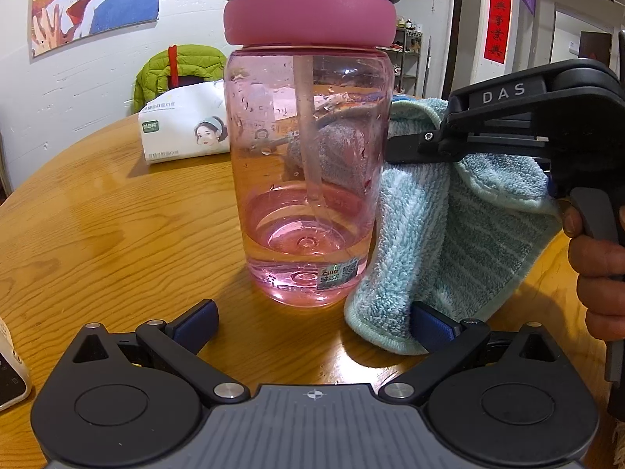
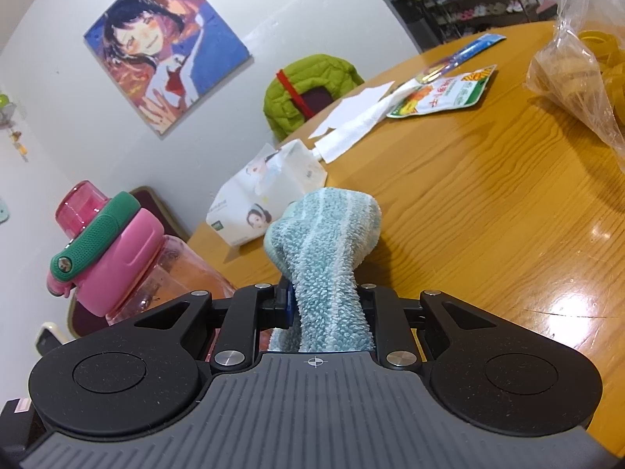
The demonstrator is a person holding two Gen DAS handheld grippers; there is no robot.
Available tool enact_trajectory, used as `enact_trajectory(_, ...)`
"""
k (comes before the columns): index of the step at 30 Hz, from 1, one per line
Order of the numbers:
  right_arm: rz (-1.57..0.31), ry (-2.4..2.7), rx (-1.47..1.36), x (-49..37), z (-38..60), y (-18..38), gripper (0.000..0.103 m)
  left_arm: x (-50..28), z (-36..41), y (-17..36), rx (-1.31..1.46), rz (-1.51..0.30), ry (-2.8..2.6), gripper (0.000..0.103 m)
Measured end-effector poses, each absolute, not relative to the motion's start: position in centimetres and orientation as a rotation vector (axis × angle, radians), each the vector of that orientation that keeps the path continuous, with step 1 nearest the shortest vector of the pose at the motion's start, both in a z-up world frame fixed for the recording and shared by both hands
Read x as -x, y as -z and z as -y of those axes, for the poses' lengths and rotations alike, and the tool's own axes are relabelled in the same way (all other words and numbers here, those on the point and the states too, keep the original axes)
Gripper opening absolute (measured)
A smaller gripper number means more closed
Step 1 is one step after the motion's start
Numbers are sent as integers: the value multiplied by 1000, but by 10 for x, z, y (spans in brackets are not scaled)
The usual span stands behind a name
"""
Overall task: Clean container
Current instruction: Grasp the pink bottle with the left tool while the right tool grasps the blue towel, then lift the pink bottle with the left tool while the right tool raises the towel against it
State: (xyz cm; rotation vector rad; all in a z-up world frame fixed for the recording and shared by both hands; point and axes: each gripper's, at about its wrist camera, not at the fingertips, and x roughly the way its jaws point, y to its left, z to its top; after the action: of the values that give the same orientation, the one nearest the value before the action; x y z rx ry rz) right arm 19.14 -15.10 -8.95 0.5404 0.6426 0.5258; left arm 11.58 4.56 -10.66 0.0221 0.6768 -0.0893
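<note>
A clear pink bottle (image 1: 308, 164) with a pink lid, a green strap and a straw inside stands upright on the wooden table (image 1: 109, 234). My left gripper (image 1: 314, 328) is open just in front of its base, one finger on each side, not touching it. My right gripper (image 2: 326, 301) is shut on a light blue towel (image 2: 328, 242). In the left wrist view that towel (image 1: 449, 234) hangs against the bottle's right side, with the right gripper's black body (image 1: 508, 117) above it. The bottle (image 2: 136, 265) appears low at the left of the right wrist view.
A tissue pack (image 1: 183, 129) lies behind the bottle. Farther across the table are paper sheets (image 2: 359, 113), a snack packet (image 2: 449, 93) and a plastic bag of yellow bands (image 2: 586, 58). A green jacket (image 2: 308, 90) hangs on a chair. A hand (image 1: 597, 265) holds the right gripper.
</note>
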Motion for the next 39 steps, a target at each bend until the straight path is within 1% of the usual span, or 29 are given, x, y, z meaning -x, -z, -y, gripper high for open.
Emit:
enact_trajectory(12, -639, -522, -536, -192, 153, 88, 21, -104, -44, 102, -8, -653, 51, 102)
enact_trajectory(14, -639, -521, -535, -193, 154, 88, 21, -92, -47, 96, -6, -611, 48, 102)
enact_trajectory(18, -608, -531, -555, -185, 154, 82, 21, -64, -60, 77, 23, -462, 104, 102)
enact_trajectory(22, -571, -546, -666, -190, 164, 70, 21, -65, -63, 56, 20, -347, 132, 102)
enact_trajectory(25, -530, -560, -686, -197, 165, 53, 21, -82, -53, 43, -15, -327, 134, 102)
enact_trajectory(27, -527, -561, -671, -196, 163, 55, 21, -94, -45, 41, -35, -321, 143, 102)
enact_trajectory(31, -523, -562, -642, -196, 159, 60, 21, -101, -46, 60, -26, -307, 170, 102)
enact_trajectory(36, -516, -564, -606, -195, 154, 65, 21, -102, -52, 68, 10, -332, 181, 100)
enact_trajectory(37, -515, -564, -599, -195, 153, 66, 21, -103, -53, 69, 17, -338, 182, 98)
enact_trajectory(38, -514, -564, -592, -195, 152, 67, 21, -103, -54, 71, 24, -344, 183, 93)
enact_trajectory(39, -513, -565, -585, -195, 151, 68, 21, -103, -55, 72, 31, -350, 185, 91)
